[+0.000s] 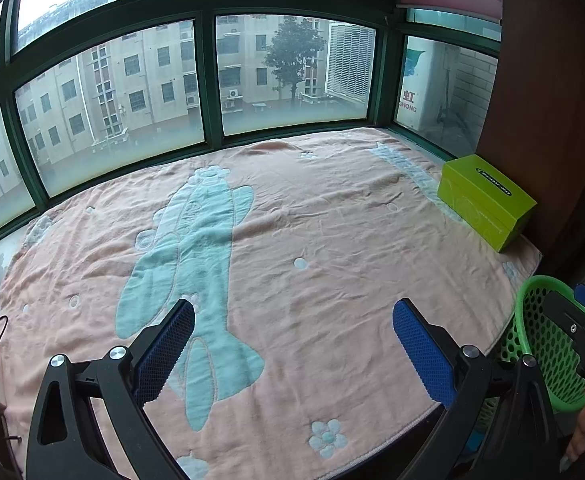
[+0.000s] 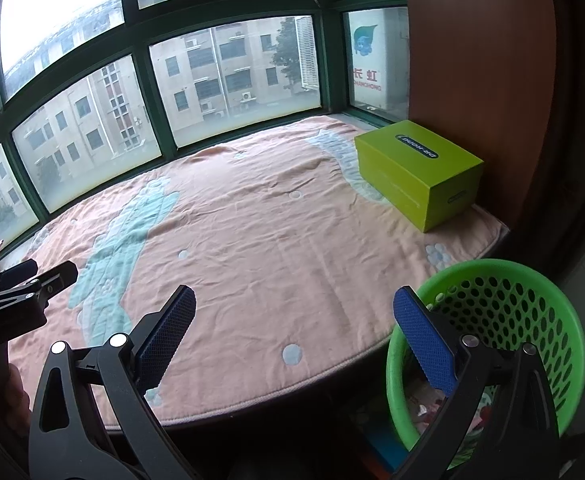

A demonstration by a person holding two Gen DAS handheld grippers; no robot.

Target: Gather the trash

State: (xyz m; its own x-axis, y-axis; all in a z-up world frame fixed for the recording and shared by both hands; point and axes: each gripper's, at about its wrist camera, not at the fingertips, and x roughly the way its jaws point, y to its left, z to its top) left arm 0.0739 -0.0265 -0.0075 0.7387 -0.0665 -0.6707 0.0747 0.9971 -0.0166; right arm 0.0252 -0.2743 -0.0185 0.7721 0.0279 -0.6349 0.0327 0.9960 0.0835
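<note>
1. Seemingly near the end of the job, both claws hang with jaws wide apart and nothing between them: the left claw [image 1: 292, 344] over the pink blanket [image 1: 332, 240], the right claw [image 2: 294, 340] at the blanket's near edge.
2. Trash lies in the bottom of the green basket [image 2: 532, 304], a perforated bin standing below and just off the blanket's near right corner; pale and reddish scraps [image 2: 432, 404] show through its mouth, too blurred to name.
3. No loose litter shows on the blanket itself.
4. Judged from their look, the scraps are light, soft wrappers or paper that would crumple under the pads; a gentle pinch across a raised fold would likely hold best, since flat film may slip.
5. The basket looks like thin, light plastic, stiff at its rim, which seems the surest place to grip.
6. A lime-green box [image 2: 416, 168] sits on the blanket at its far right, well beyond the basket; an oval label on its lid carries lettering that reads upside down, not surely legible.
7. Beyond the box, through the window [image 2: 236, 76], a white carton [image 2: 372, 64] shows red Chinese characters and mirrored letters ending "HONG".
</note>
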